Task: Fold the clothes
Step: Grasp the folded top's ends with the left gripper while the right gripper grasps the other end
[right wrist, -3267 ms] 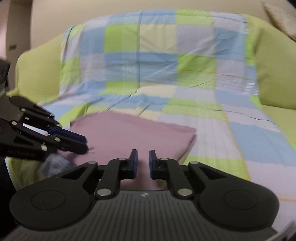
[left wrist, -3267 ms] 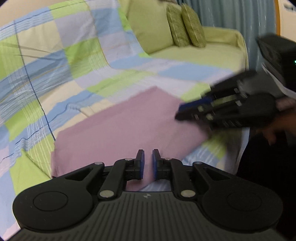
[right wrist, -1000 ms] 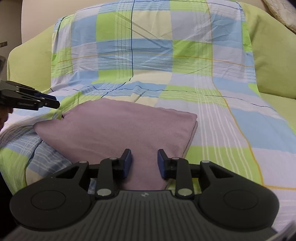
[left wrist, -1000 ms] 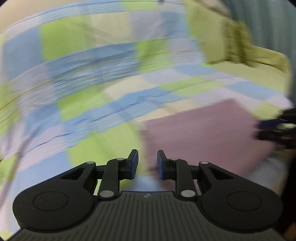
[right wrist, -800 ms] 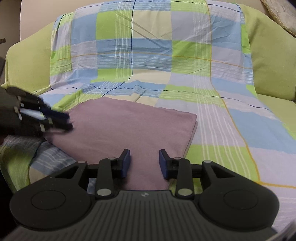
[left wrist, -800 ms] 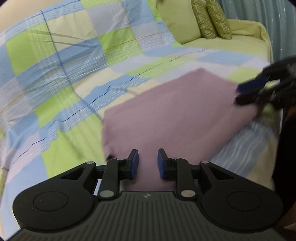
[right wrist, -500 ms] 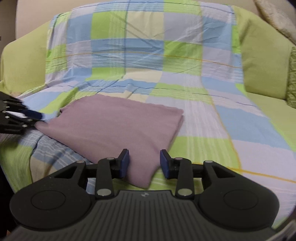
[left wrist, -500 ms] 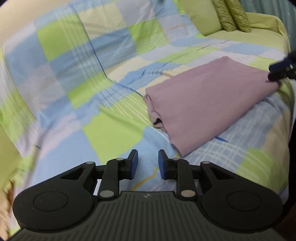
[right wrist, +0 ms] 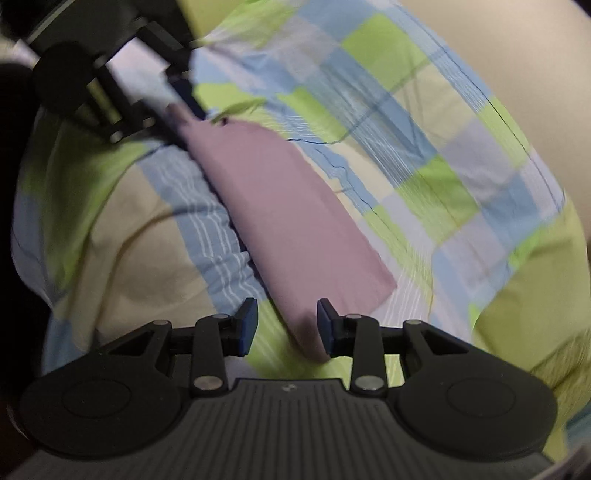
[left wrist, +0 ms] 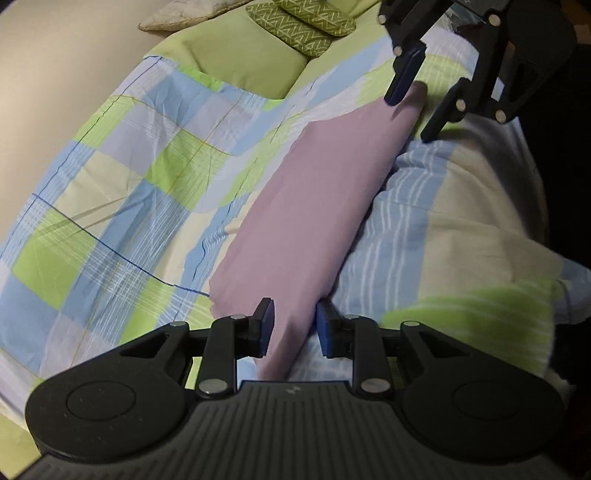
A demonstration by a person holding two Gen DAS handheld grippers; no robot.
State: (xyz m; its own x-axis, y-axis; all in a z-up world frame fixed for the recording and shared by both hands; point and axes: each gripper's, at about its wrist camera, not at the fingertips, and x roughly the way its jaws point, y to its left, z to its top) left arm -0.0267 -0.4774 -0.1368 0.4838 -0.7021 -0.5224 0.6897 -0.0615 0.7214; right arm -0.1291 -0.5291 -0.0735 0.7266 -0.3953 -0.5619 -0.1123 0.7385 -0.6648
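Note:
A folded pink cloth (left wrist: 314,192) lies as a long strip on a checked sheet (left wrist: 147,184) over a sofa. My left gripper (left wrist: 293,328) is at its near end, jaws slightly apart, and the cloth's end lies between the blue pads, not pinched. At the far end is my right gripper (left wrist: 410,118), its fingers astride the other corner. In the right wrist view the pink cloth (right wrist: 280,206) has its near corner between the closing jaws of the right gripper (right wrist: 286,325), close to the right pad. The left gripper (right wrist: 184,122) shows at the top left.
Two patterned green cushions (left wrist: 299,26) and a plain green pillow (left wrist: 243,62) rest at the sofa's far end. A person's dark clothing (left wrist: 554,166) fills the right side. The sheet (right wrist: 424,147) hangs over the seat's front edge, and a beige wall (left wrist: 55,74) rises behind.
Both grippers have rolled sideways and moved in on opposite ends of the pink cloth. Each end now lies between a pair of jaws, where before the jaws held nothing.

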